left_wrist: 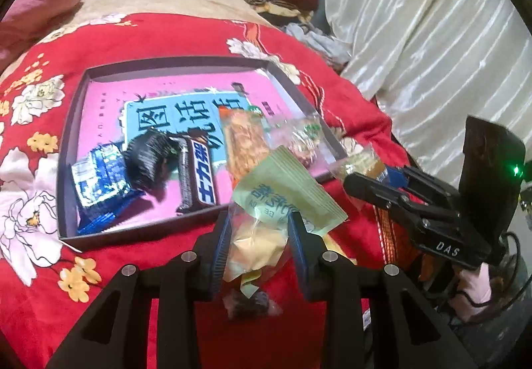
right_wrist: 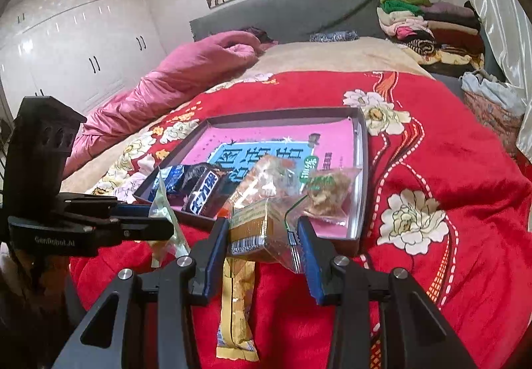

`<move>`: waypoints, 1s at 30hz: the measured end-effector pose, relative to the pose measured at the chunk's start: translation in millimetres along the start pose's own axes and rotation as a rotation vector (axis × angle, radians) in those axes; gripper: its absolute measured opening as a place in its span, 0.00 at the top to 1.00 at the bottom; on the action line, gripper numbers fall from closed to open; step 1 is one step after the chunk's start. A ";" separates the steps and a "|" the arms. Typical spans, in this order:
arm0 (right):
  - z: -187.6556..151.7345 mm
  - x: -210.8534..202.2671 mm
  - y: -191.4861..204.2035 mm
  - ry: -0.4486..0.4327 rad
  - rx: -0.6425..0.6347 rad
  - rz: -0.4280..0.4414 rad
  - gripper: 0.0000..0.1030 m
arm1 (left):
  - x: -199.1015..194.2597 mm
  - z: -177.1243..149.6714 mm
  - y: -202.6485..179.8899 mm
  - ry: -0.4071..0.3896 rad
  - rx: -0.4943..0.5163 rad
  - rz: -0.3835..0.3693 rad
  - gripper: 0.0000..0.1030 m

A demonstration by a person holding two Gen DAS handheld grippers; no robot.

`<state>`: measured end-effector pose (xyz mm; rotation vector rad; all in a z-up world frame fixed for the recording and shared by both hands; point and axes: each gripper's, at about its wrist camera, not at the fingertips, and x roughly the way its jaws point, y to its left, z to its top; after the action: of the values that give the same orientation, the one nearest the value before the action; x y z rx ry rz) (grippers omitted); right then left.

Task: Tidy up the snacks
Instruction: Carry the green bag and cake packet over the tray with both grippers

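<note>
Gripping one snack packet (left_wrist: pixel 266 229) (right_wrist: pixel 262 232) each, both grippers' fingers (left_wrist: pixel 221 246) (right_wrist: pixel 214 252) clench; tray (left_wrist: pixel 69 143) holds five.

The bed cover (left_wrist: pixel 166 33) is showing bright red with white and yellow flowers. The tray (left_wrist: pixel 69 123) is showing a dark grey rim and a pink floor bearing a light blue panel with dark characters. The chocolate bar (left_wrist: pixel 198 176) is showing dark brown with white-and-blue lettering. The biscuit pack (left_wrist: pixel 96 183) is showing blue and white. The left tongs (left_wrist: pixel 259 236), black with blue pads, are gripping a pale green sachet (left_wrist: pixel 286 192). The right tongs (right_wrist: pixel 262 236) are matching in colour. The quilt (right_wrist: pixel 173 76) is showing pink.
</note>
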<state>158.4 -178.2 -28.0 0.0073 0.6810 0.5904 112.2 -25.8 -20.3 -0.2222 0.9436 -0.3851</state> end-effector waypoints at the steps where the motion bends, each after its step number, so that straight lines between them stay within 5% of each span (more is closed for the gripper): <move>1: 0.3 -0.5 -0.6 -0.004 -0.001 0.000 0.59 | -2.0 2.0 2.2 -0.010 -0.012 0.001 0.66; 30: 16.0 -10.3 -13.6 -0.125 0.017 -0.021 0.59 | -32.7 32.8 28.4 -0.180 -0.130 0.102 0.66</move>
<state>168.4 -192.0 -12.0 0.0520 0.5644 0.5591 128.2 14.1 12.8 -0.3203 0.7995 -0.2064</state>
